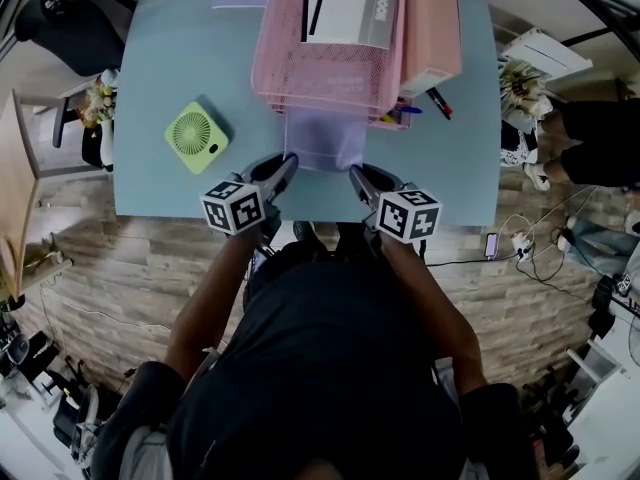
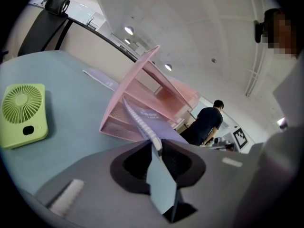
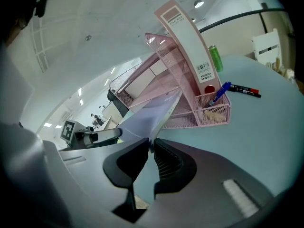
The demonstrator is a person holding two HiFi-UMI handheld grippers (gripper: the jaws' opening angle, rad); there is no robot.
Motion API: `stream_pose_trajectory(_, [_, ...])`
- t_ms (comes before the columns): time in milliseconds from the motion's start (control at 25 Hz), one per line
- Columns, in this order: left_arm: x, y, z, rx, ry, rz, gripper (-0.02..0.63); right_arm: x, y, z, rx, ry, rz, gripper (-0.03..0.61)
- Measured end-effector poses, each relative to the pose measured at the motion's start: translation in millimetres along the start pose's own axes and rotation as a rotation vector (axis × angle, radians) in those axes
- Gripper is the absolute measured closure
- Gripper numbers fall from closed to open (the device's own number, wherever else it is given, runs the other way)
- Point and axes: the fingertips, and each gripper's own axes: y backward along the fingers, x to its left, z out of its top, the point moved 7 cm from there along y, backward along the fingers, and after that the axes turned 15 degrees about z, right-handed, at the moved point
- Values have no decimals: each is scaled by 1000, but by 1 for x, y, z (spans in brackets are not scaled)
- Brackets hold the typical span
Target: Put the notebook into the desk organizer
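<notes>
Two grips on one notebook. L gripper is clamped on its near-left corner, spiral side. R gripper is pinched on the near-right corner. Both jaws are nearly closed, w/ only the thin book between the pads. Notebook's far end is already inside a low slot of the pink mesh desk organizer. The near half hangs out over the desk, raised at my end.

Doing it well, my read:
- Push fwd w/ both grippers evenly so the book goes in square, no skew vs. the slot walls.
- Drop the near edge to flatten the angle. A steep angle would prob. jam the leading edge on the mesh.
- Go slow. The organizer looks light and may slide on the desk instead of taking the book.
- Release only once the book rests on the slot floor, tips stopping short of the lip.

Containers:
- Upper part of the organizer holds a white booklet or folder w/ grey spine.
- An upright pink file box stands on the R side.
- Small mesh pen cup at front-right has a blue pen standing in it. Something pale sits low in it, can't ID.
- Red-black marker lies on the desk beside the cup, not in it.
- Low slot: I see only the notebook.

Green fan sits L of the organizer, apart and out of the path.
</notes>
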Motion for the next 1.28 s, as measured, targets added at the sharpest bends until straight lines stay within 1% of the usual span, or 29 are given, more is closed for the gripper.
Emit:
stream_pose_trajectory(320, [7,-22,1,26,24,15,486,-23,-8,6,0,-44,-21,540])
stream_pose_trajectory(680, [19,-45,6,36,51,55,486,-48,-17,17,-25,-99,-19,540])
stream_pose_trajectory(920, [31,-55,13,45,75,66,486,-61,-28,20,-91,-245,19,543])
stream_pose_trajectory(1280, [41,-65,24,59,102,84,486,-68,-38,27,-141,-358,35,546])
